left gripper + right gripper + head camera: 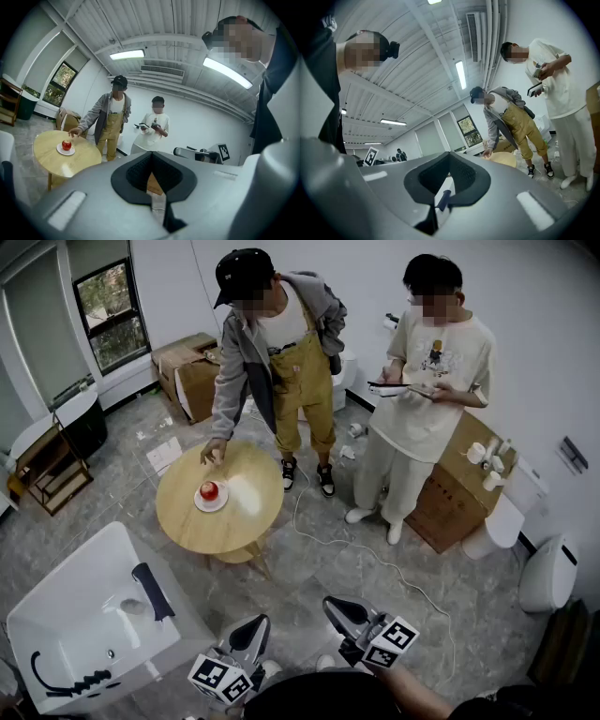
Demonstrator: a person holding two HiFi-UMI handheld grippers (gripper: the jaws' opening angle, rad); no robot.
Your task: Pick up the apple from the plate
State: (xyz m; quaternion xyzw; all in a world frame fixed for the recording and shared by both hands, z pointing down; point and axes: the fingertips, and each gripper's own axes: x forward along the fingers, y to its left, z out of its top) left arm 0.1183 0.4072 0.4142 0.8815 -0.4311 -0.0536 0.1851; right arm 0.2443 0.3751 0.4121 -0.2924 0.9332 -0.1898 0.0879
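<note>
Apple, red and alone, sits in the middle of a small white plate on the round wooden worktop. That is left of centre in the head view and at the left side of the left gripper view.

You stand well apart from it. Your left hand-held gripper and right hand-held gripper show at the bottom of the head view, over the floor. Each has its jaws pressed together with nothing between them.

The main risk, as I judge it, is arriving with the jaws closed. You would nudge the round apple, and it could roll off the shallow plate and over the worktop's edge, so spread the jaws before you reach in. A person in a cap rests a hand on the worktop just beside the plate, and a hasty approach could strike it. A white cable trails across the floor between you and the worktop and could catch your foot. An off-centre pinch may also drag the light plate along.

The plate holds only the apple. The white basin at lower left shows a dark bar-shaped thing at its right side. What the cardboard boxes at upper left contain I cannot tell.
</note>
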